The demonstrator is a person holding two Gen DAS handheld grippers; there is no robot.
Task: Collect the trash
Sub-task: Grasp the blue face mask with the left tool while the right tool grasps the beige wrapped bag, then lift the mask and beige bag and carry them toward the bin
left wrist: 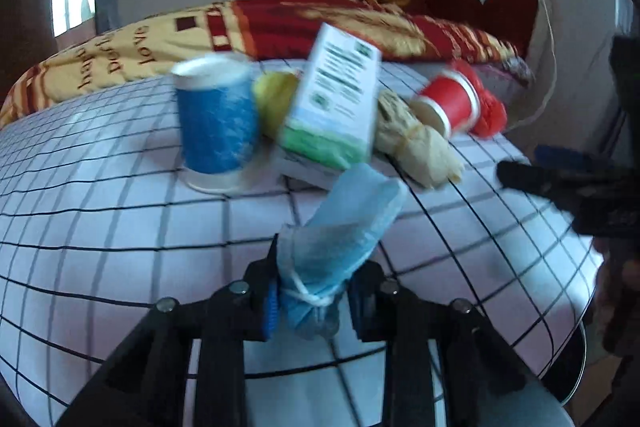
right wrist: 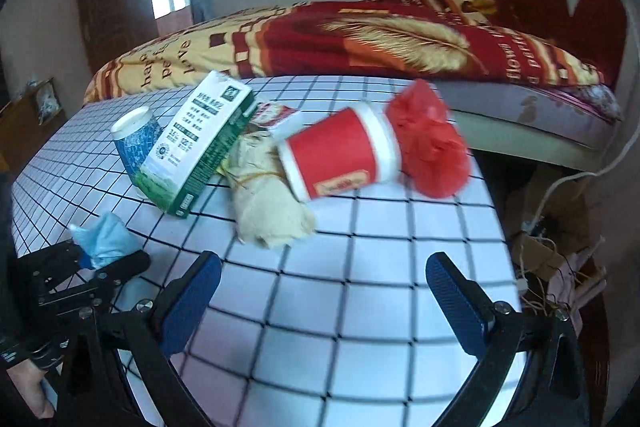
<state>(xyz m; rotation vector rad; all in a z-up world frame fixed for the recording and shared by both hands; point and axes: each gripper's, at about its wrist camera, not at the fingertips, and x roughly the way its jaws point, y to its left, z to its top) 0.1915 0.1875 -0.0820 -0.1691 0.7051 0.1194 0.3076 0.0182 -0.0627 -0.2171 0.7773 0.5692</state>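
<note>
left gripper sits at the near edge of the table, jaws clamped on a crumpled blue face mask; the mask's white ear loop is bunched right at the pads, and the rest of it sticks up and forward past the fingers. same grip is visible from the right wrist view, low on the left side. right gripper hovers over bare tablecloth with its blue-padded jaws wide apart, nothing between them.

rest of the trash is clustered further back on the table, which has a white cloth with a black grid. green-and-white carton lies tilted, propped on the pile. blue paper cup stands just beside it on the left, rim-down as far as i can tell. beige rolled wrapper tied with a band lies right of the carton, touching it. red paper cup lies on its side next to the wrapper, with a crumpled red plastic bag touching its far end. something yellow sits behind the carton, too blurred to identify.

bed with red and yellow quilt is beyond the table.
</note>
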